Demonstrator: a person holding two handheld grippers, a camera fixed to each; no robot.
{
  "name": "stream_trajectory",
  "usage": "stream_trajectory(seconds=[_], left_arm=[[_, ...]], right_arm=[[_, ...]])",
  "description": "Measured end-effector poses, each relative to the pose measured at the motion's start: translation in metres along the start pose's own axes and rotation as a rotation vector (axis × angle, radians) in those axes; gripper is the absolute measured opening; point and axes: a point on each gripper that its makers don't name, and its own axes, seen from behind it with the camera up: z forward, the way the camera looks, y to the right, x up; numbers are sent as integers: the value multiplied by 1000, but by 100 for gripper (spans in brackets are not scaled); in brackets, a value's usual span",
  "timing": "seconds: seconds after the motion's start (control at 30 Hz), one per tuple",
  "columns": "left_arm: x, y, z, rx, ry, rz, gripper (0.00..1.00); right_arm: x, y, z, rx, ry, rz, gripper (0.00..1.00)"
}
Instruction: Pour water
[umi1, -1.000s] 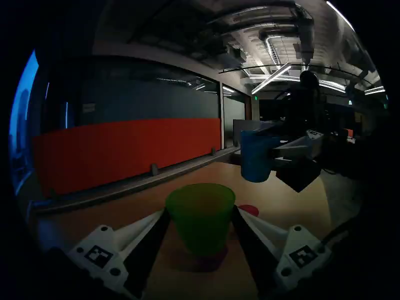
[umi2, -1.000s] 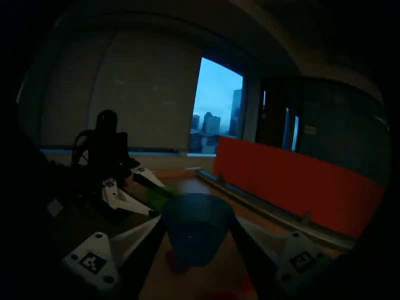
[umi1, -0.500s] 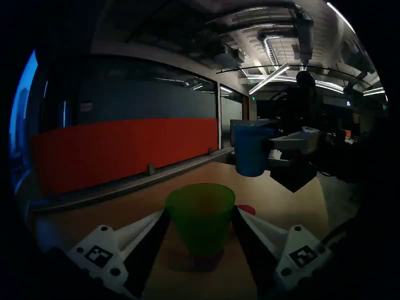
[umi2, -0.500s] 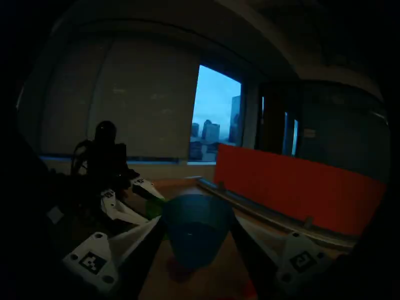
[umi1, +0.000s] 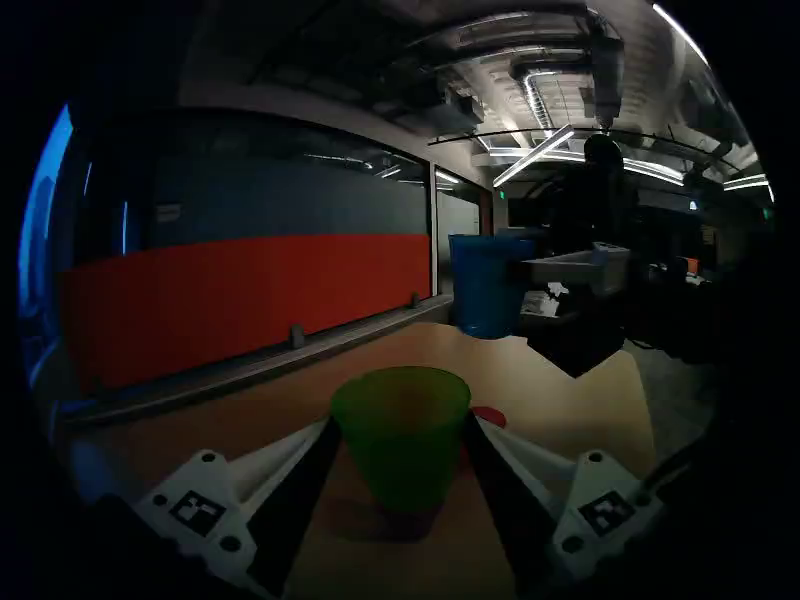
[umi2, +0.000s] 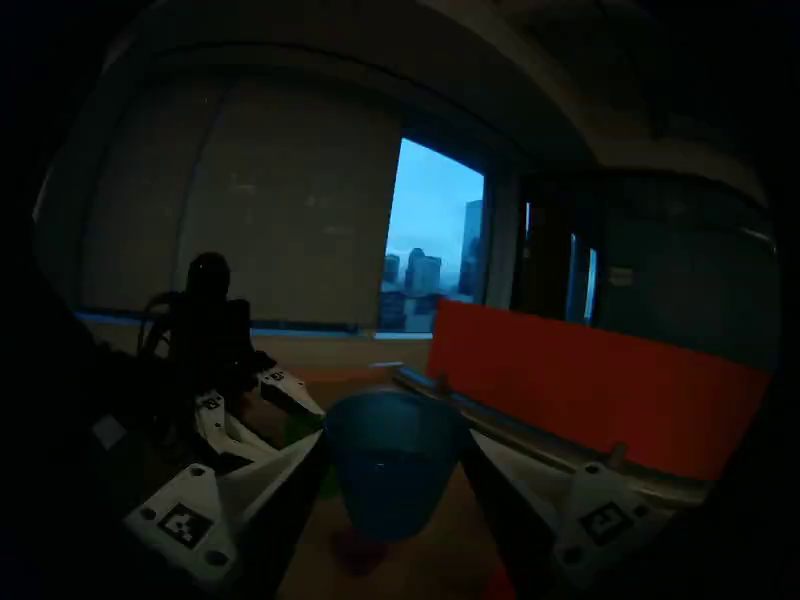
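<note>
No text, label, brand or number is legible in either view.

The wooden table (umi1: 570, 400) lies open right of the green cup (umi1: 400, 440) and beyond it, leaving room to pass there; a rail (umi1: 300, 345) and the red panel (umi1: 250, 300) wall off its left edge. The blue cup (umi1: 485, 285), held aloft in the right gripper (umi1: 515, 290), hangs over the table's far part, open air between the two cups

Grips a green cup (umi1: 400, 465) low in the left gripper (umi1: 400, 425); holds a blue cup (umi2: 395, 485) higher, upright, in the right gripper (umi2: 395, 440).
</note>
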Motion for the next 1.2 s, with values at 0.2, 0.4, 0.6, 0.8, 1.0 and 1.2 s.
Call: stream_trajectory(seconds=[0.2,0.4,0.6,0.8,1.0,1.2], left_arm=[[-1,3,-1,-7,-1,-5,86],[-6,9,-1,-20,-4,-11,86],[-8,15,-1,-34,-7,-5,86],[-8,20,-1,-47,-2,-6,86],[-10,25,-2,-57,1,1,86],[-8,31,-1,-71,7,11,86]], right_arm=[[6,6,4,-10,13,-37,91],[12,7,8,0,13,-77,91],[22,7,12,7,20,-123,91],[24,7,16,14,13,-180,91],[28,6,20,22,5,-237,91],[31,5,24,33,-1,-281,91]])
